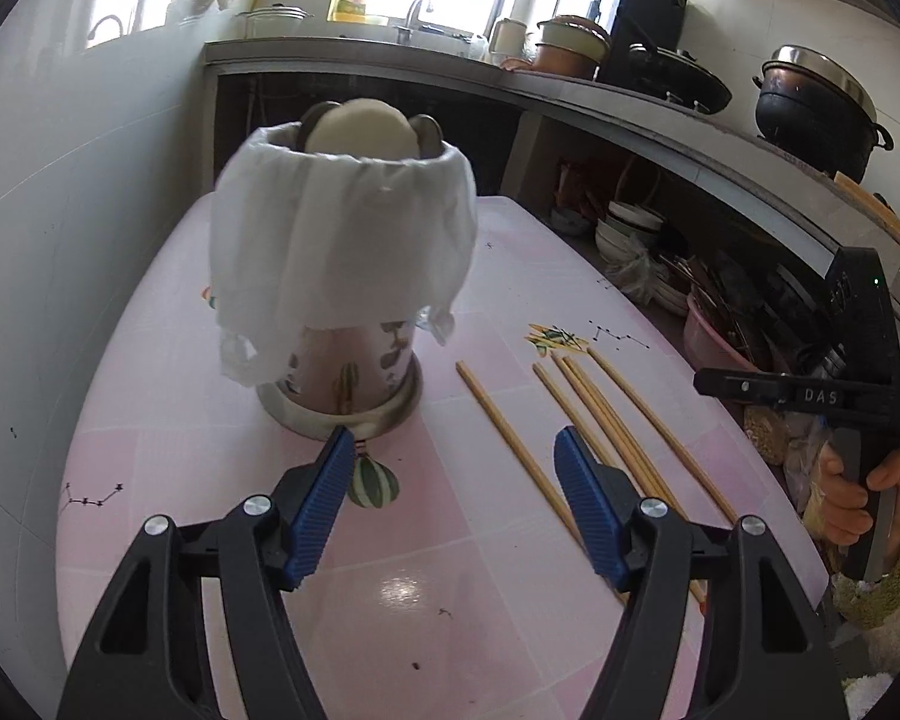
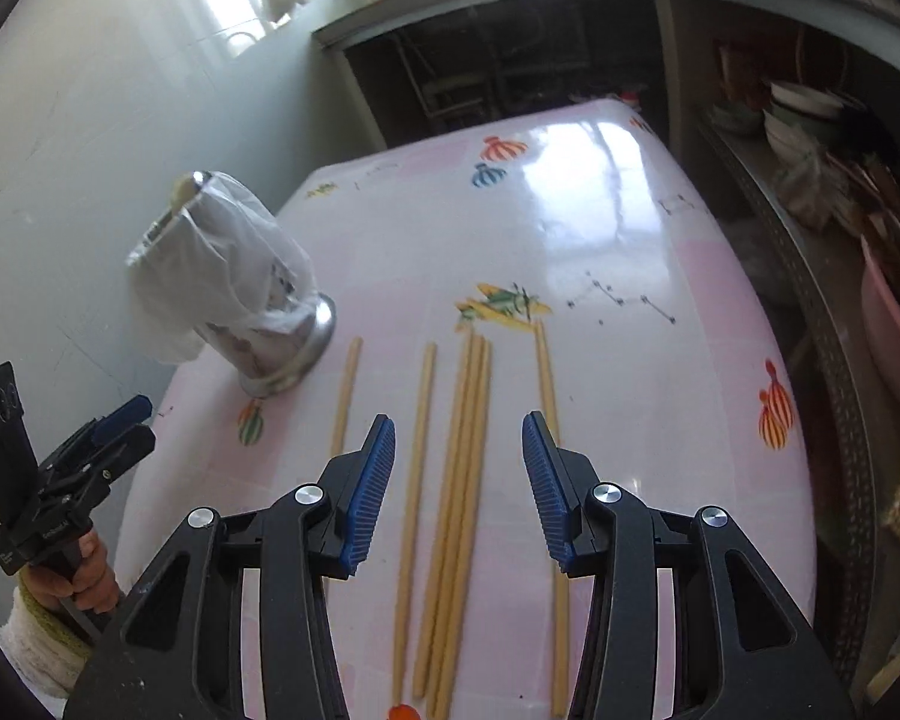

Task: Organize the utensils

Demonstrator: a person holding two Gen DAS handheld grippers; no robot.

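Nearest to the right-wrist camera, the right gripper (image 2: pixel 459 480) is seen with its ribbed blue pads (image 2: pixel 371 492) parted and nothing pressed between them; it is released. Directly beneath and ahead of its gap, the pale wooden chopsticks (image 2: pixel 462 480) are laid on the glossy pink patterned tabletop (image 2: pixel 660 420), their long axes running away from the camera, roughly in line with the way the gripper points. The bunched middle chopsticks are framed by the jaws, while single sticks lie just outside each pad. A grasp would therefore be judged to call for a descent straight down, with the pads closing across the sticks' width. The left gripper (image 1: pixel 453 471) is likewise held open and empty, and the chopsticks (image 1: pixel 600 420) are seen off to its right side, so the right hand is judged the nearer. Farther off, the steel utensil holder draped in a white plastic bag (image 2: pixel 228 282) stands upright near the wall, to the left of the chopsticks and apart from them.
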